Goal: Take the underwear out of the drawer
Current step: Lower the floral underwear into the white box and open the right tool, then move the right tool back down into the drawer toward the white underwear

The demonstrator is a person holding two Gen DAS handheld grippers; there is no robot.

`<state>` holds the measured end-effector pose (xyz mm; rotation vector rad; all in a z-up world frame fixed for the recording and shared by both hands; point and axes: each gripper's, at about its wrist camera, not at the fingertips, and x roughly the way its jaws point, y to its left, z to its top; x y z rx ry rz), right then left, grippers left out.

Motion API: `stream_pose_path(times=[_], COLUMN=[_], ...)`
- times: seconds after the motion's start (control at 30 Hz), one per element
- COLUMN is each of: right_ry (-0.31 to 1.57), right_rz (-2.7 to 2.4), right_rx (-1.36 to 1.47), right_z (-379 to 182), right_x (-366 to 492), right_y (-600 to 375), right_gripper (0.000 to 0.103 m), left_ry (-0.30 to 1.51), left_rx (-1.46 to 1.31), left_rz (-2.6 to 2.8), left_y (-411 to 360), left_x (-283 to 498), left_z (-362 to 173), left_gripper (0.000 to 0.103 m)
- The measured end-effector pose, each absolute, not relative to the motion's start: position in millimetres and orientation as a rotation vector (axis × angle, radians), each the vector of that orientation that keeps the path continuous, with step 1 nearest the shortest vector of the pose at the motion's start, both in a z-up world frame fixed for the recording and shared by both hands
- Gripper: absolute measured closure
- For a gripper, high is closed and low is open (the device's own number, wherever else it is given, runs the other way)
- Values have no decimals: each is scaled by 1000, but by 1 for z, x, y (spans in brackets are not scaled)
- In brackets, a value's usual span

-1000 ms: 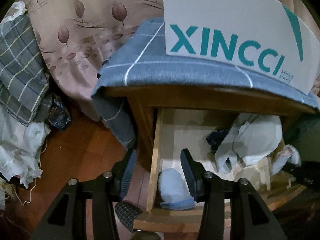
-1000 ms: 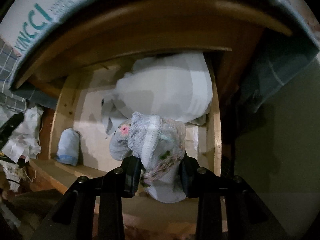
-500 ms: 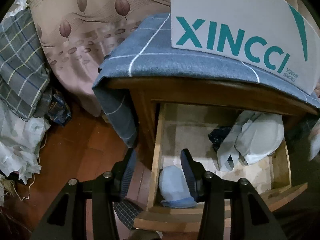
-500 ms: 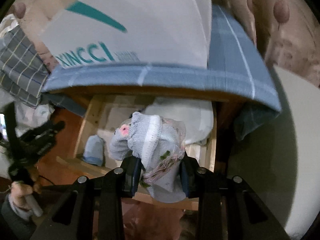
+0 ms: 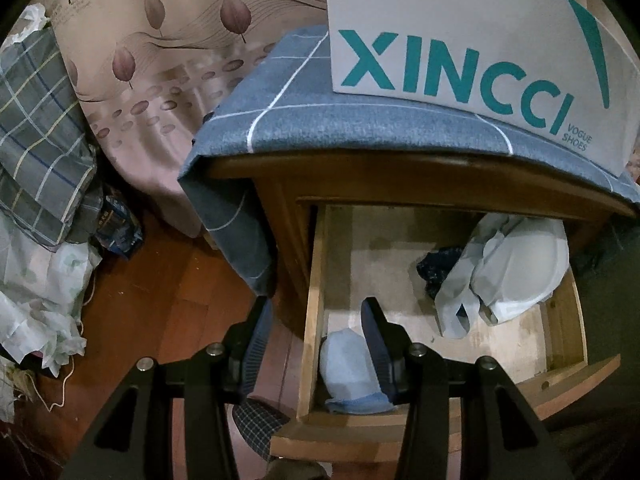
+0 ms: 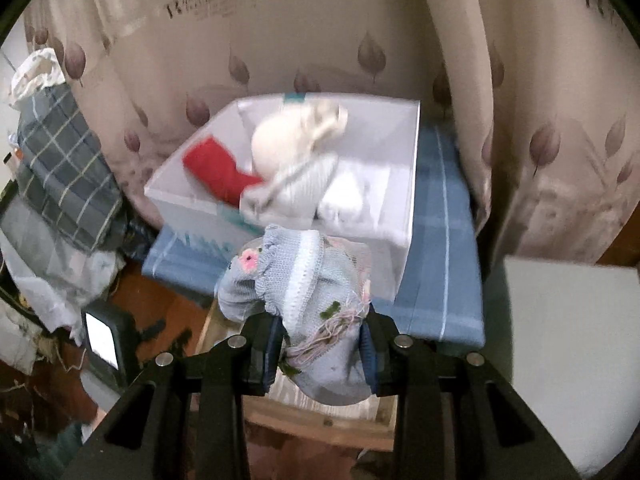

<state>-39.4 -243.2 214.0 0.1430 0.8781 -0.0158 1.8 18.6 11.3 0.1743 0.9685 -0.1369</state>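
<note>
Right gripper [image 6: 322, 344], fingers clamping blue underwear [image 6: 304, 292]: now rising clear of drawer [image 5: 440, 288], white box [image 6: 400, 184] ahead. Left gripper [image 5: 316, 340] idling open.

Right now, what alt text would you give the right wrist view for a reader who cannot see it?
The right gripper is shut on a pale blue knitted garment, held in front of an open white box containing red and cream clothing. The box sits on a blue checked cloth, with leaf-patterned curtains behind.
</note>
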Motion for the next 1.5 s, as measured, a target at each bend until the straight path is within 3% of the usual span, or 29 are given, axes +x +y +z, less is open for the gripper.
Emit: stream_pose_path(times=[0.27,0.93,1.27,1.5], right_ry=[877,998,991,916], right_rz=[-74,-155,-116,-60], right_rx=[101,83,73,59], right_z=[227,173,168,198], right_x=[9,92,84,50], right_y=[-239,-250,-246,-238], right_gripper=[71,71,52,48], left_ry=[975,1011,1016,1026], left_rx=[144,92,102,82], left_rz=[-139,-131,-127,-117], left_y=[23,31,28,34], left_x=[4,11,13,14], left_z=[12,8,5,3], left_gripper=[56,56,56,56])
